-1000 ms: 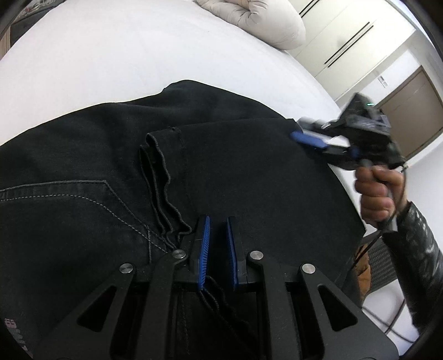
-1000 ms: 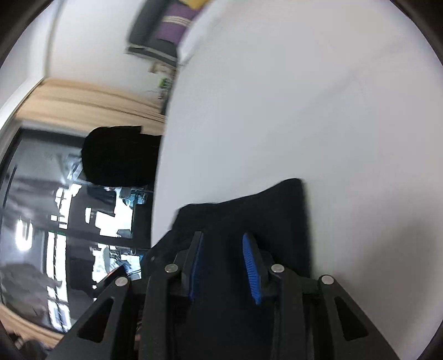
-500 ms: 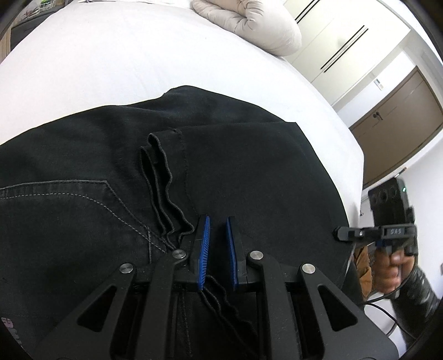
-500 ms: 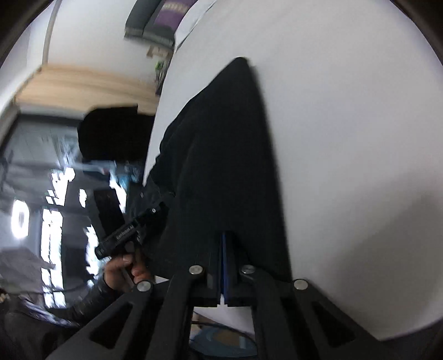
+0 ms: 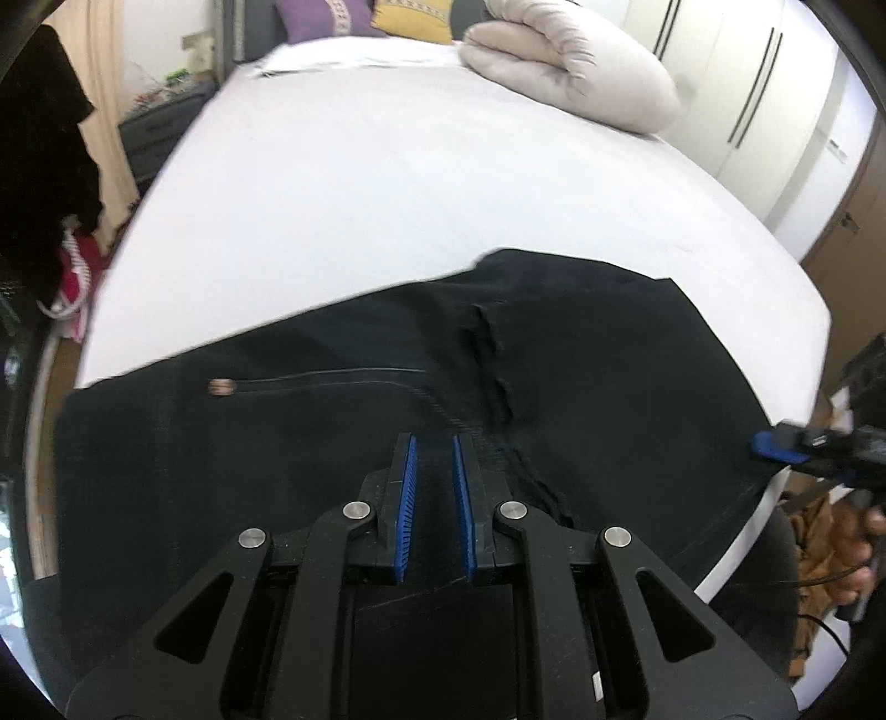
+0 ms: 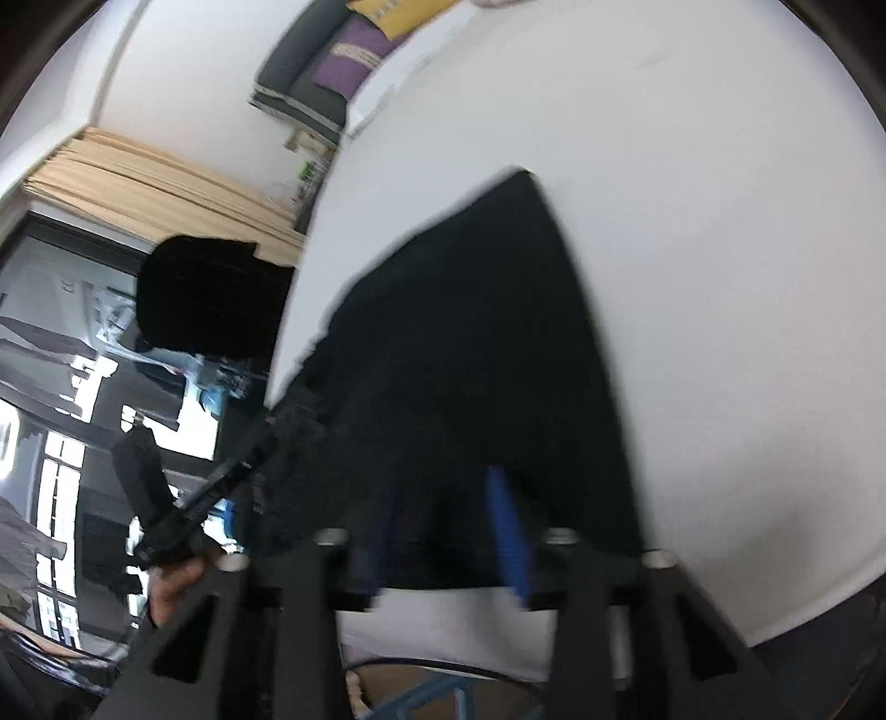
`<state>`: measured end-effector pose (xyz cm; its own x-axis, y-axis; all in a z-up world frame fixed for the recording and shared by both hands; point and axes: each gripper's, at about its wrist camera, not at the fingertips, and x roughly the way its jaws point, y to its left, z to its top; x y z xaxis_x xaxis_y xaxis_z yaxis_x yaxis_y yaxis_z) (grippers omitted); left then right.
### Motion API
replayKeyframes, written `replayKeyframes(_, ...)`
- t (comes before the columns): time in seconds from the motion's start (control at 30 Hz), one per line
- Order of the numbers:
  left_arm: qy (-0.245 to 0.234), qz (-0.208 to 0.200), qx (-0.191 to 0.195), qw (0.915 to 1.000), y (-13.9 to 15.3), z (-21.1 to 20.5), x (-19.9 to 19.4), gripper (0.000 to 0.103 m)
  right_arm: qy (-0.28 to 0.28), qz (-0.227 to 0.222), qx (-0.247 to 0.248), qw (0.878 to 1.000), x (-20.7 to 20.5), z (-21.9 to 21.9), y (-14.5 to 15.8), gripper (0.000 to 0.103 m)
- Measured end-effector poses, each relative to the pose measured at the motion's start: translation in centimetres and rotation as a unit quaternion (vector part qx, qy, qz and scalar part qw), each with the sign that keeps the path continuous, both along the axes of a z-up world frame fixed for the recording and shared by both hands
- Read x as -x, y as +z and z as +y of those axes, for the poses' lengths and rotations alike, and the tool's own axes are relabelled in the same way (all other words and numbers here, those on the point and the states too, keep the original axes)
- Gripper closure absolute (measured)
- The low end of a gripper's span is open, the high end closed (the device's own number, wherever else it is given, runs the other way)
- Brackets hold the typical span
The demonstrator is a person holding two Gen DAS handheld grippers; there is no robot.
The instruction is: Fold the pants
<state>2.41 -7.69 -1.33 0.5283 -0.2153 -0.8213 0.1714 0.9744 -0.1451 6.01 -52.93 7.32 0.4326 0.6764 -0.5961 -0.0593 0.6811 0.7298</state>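
Note:
Black pants (image 5: 343, 421) lie folded on the white bed (image 5: 387, 183), with the leg hems (image 5: 490, 360) lying over the seat and a rivet and pocket seam (image 5: 221, 386) showing. My left gripper (image 5: 434, 454) is open and empty just above the pants near the bed's near edge. My right gripper (image 6: 443, 493) is open over the right end of the pants (image 6: 487, 332); it also shows in the left wrist view (image 5: 775, 446) at the pants' right edge. The right wrist view is blurred.
A rolled beige duvet (image 5: 570, 72) lies at the far side of the bed, with purple and yellow pillows (image 5: 354, 16) behind it. White wardrobes (image 5: 764, 94) stand at the right. Dark clothing (image 5: 39, 149) hangs at the left.
My left gripper has opened wider and drawn back and up from the hems. My right gripper has gone from shut to open at the pants' right end.

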Motion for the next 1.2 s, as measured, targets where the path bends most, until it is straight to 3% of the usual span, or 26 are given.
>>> replayKeyframes(0.1,0.011,-0.005,-0.004,0.9999,1.2,1.1,0.6,0.090,0.013,-0.028,-0.013,0.999,-0.1,1.8,1.7,0.056)
replayKeyframes(0.33,0.033,-0.012,0.007,0.9994,2.8,3.7,1.4,0.090,0.044,-0.038,-0.025,0.998,-2.0,6.2,2.8,0.056)
replayKeyframes(0.53,0.060,-0.006,0.050,0.9969,3.4,6.7,3.0,0.088,0.067,-0.037,-0.031,0.997,-2.9,9.6,2.6,0.055)
replayKeyframes(0.6,0.070,0.002,0.094,0.9931,3.3,8.1,4.0,0.073,0.072,-0.035,-0.037,0.996,-3.1,10.2,2.3,0.055)
replayKeyframes(0.63,0.079,0.001,0.115,0.9903,3.3,9.1,4.7,0.043,0.076,-0.035,-0.041,0.996,-3.3,10.6,2.1,0.055)
replayKeyframes(0.67,0.089,-0.003,0.144,0.9856,3.3,10.2,5.6,0.018,0.080,-0.035,-0.044,0.995,-3.5,10.7,1.9,0.055)
replayKeyframes(0.7,0.104,-0.011,0.181,0.9779,3.3,11.6,6.7,0.015,0.082,-0.035,-0.046,0.995,-3.5,10.8,1.8,0.055)
replayKeyframes(0.83,0.170,-0.010,0.262,0.9498,2.8,16.1,10.0,0.014,0.091,-0.029,-0.053,0.994,-4.1,11.0,1.2,0.055)
replayKeyframes(0.93,0.230,-0.001,0.315,0.9207,1.6,19.3,12.3,0.014,0.099,-0.027,-0.058,0.993,-4.6,11.2,0.9,0.053)
replayKeyframes(1.03,0.283,0.012,0.367,0.8861,0.1,21.8,13.9,0.014,0.108,-0.027,-0.060,0.992,-5.2,11.6,0.9,0.053)
replayKeyframes(1.1,0.296,0.018,0.382,0.8751,-0.4,22.3,14.3,0.014,0.109,-0.027,-0.062,0.992,-5.5,11.9,0.8,0.053)
replayKeyframes(1.2,0.307,0.022,0.390,0.8676,-0.5,22.5,14.8,0.016,0.109,-0.027,-0.066,0.992,-5.5,12.0,0.6,0.053)
